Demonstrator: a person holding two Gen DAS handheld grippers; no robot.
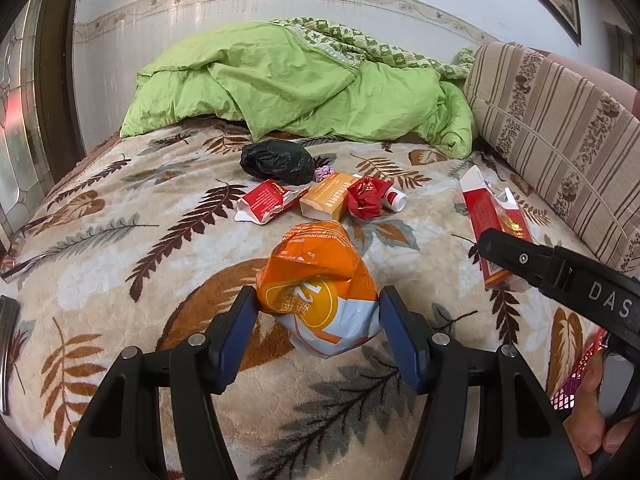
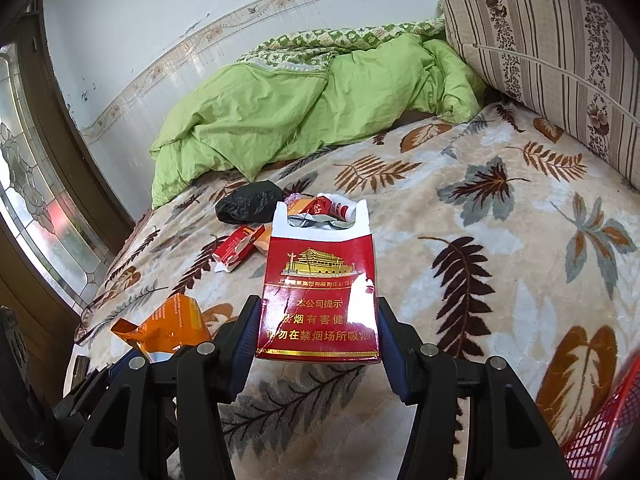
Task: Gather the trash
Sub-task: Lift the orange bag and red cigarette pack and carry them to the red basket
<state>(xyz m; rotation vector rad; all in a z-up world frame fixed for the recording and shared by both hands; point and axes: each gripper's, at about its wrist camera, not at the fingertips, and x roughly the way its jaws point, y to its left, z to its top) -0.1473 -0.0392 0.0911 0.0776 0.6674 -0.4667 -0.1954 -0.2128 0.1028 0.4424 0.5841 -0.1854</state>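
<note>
My left gripper (image 1: 318,316) is shut on a crumpled orange and white snack bag (image 1: 320,280), held above the leaf-patterned bed blanket (image 1: 120,240). My right gripper (image 2: 316,332) is shut on an open red cigarette carton (image 2: 320,292); the carton also shows in the left wrist view (image 1: 494,220). The orange bag shows at the left of the right wrist view (image 2: 168,328). More trash lies mid-bed: a black plastic bag (image 1: 276,160), a small red box (image 1: 266,200), an orange box (image 1: 328,198), a red crumpled wrapper (image 1: 366,196) and a small white bottle (image 1: 396,200).
A rumpled green quilt (image 1: 300,80) lies at the head of the bed by the wall. A striped floral cushion (image 1: 560,128) stands along the right side. A red mesh basket (image 2: 608,432) sits at the lower right. A glass-panelled door (image 2: 32,200) is on the left.
</note>
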